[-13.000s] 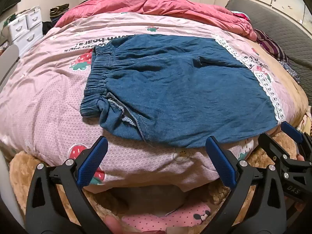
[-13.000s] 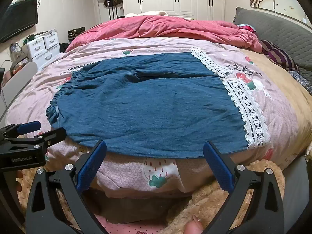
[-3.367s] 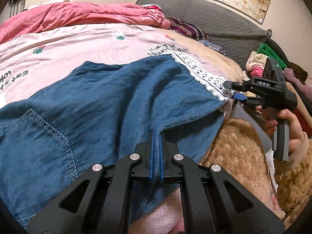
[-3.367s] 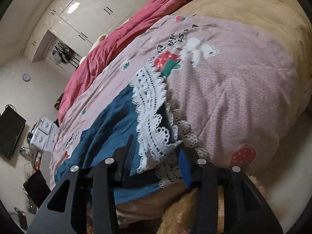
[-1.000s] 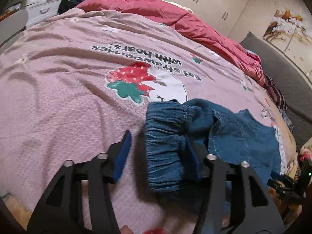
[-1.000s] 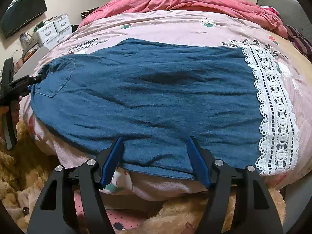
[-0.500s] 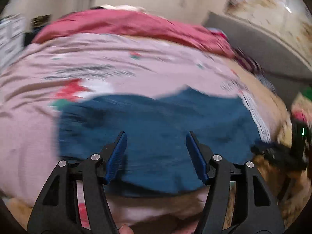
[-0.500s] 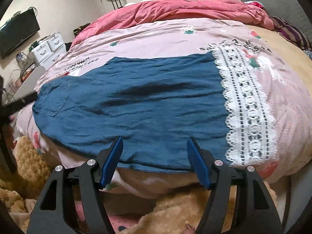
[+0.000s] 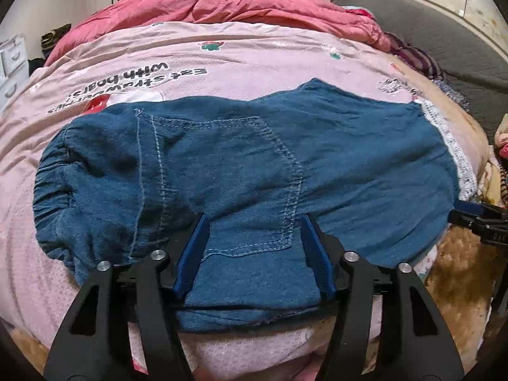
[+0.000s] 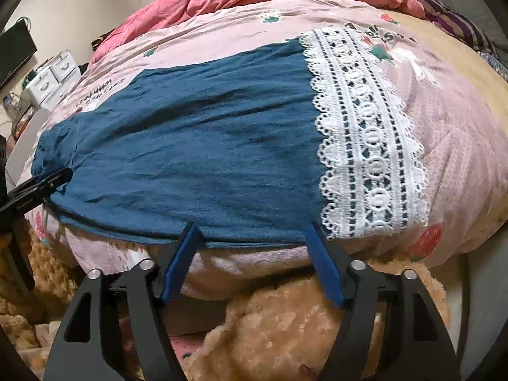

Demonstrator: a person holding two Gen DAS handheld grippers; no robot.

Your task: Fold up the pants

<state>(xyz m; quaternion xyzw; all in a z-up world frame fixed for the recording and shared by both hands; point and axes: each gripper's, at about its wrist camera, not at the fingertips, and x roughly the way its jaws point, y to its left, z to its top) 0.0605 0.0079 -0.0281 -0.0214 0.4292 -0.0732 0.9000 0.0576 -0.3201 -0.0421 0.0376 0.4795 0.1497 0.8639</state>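
- Denim pants [image 9: 247, 158] lie flat across the pink quilt [image 9: 190, 54], with the lace hem [image 10: 365, 133] at the right end.
- My left gripper [image 9: 254, 247] is spread apart over the near pocket area, not pinching the cloth.
- My right gripper [image 10: 254, 247] is opening at the near edge, holding nothing.

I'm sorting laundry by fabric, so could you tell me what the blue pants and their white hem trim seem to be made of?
The pants look like soft, matte denim-style cotton: blue weave, pale contrast stitching around a patch pocket, gathered elastic waist. It could be a lighter chambray. The hem trim looks like white openwork lace, probably cotton or synthetic, with scalloped edges and ring-shaped cutouts.
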